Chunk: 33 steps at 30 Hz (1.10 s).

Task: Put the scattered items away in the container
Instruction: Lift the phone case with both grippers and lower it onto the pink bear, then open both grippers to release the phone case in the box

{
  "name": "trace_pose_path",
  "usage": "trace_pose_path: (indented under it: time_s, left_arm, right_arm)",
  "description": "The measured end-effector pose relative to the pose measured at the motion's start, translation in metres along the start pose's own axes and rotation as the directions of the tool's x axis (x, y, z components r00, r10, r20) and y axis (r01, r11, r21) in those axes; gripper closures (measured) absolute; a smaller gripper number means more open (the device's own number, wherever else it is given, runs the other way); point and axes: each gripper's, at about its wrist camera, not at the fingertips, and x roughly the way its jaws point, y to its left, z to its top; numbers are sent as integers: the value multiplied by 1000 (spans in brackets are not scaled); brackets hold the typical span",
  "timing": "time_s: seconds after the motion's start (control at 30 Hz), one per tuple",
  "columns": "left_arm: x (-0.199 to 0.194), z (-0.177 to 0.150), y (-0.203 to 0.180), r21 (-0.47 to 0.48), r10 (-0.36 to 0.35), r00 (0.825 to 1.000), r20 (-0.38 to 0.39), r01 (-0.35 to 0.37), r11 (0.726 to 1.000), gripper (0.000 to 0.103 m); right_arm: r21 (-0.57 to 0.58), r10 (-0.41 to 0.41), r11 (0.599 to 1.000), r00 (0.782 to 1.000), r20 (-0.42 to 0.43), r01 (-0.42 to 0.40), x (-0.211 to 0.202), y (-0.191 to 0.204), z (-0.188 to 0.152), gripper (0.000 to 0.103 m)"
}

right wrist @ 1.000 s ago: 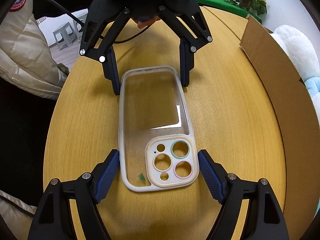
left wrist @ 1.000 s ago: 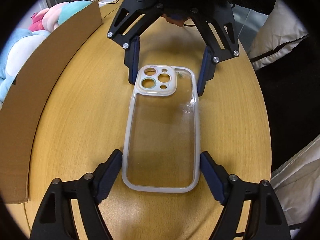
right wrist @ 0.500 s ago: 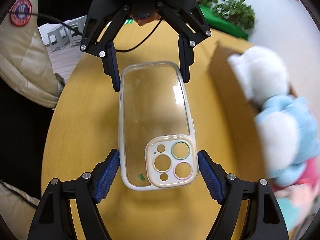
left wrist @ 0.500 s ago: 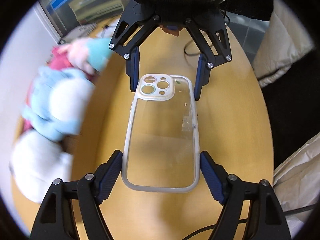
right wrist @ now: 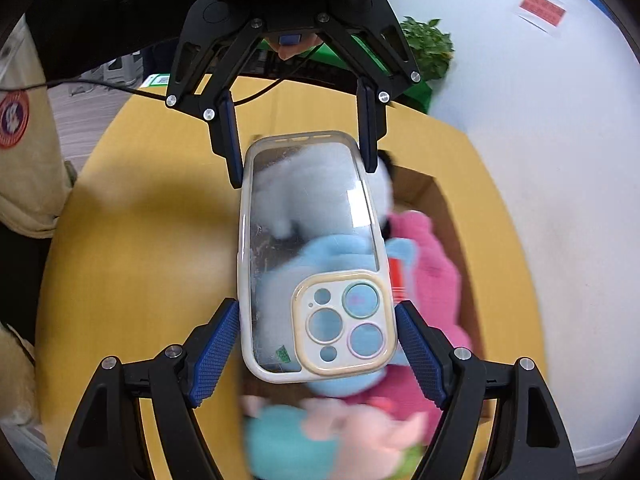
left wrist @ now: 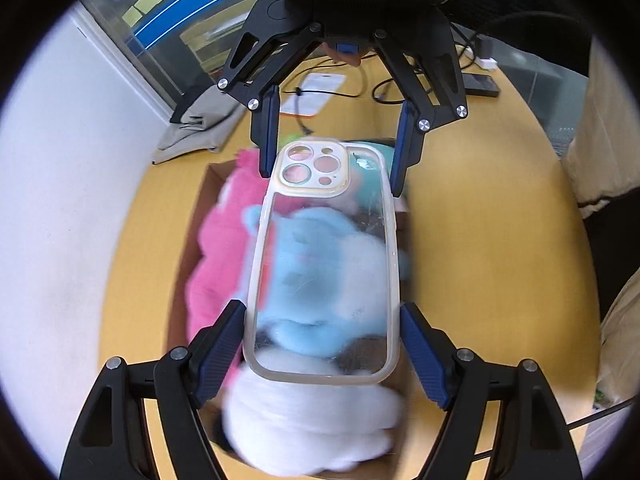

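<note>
A clear phone case with a cream camera frame hangs in the air, held by both ends. My left gripper is shut on its plain end. My right gripper is shut on the camera end. In the right wrist view the phone case sits between the right gripper near the lens and the left gripper farther off. Below it lies an open cardboard box filled with a pink plush, a blue one and a white plush.
The box rests on a round wooden table. At the table's far side lie a dark phone, a cable, a white card and grey cloth. A white wall, a plant and a beige jacket surround the table.
Both grippers have lifted the phone case off the tabletop and carried it sideways. It now hangs over the box of plush toys instead of over bare wood.
</note>
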Motion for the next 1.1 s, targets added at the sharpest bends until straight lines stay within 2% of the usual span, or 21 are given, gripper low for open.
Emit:
trace_pose_path:
  time_s: [0.23,0.4,0.53,0.67,0.77,1.1]
  left_arm:
    - [31,11,86,-12,-33,999,-21,32,999,25]
    - [77,1,115,-42,-97,994,-50,95,995,25]
    - [112,-13,116,-65,-150,987,-59,146,987,25]
    - [133,-21,121,-98,-186,981,-54,180,979,24]
    - [134,-23,124,-123,-184,982,-35,178,976,22]
    - [114,-28,122,-185,-135,987,-86,118,976,22]
  right_arm:
    - [32,6,999,1000,-9,-6,18,-85,-5,20]
    - [61,50,997,998,-44,-47,56,-123,-20,20]
    - [90,115,990,990,-77,-108,93,-129,-33,20]
    - [118,146,984,984,-106,-133,116,-129,-41,20]
    - [153,159,978,981,-107,-142,115,-131,-43,20]
    - [256,152,959,982,-112,-120,117,-128,-44,19]
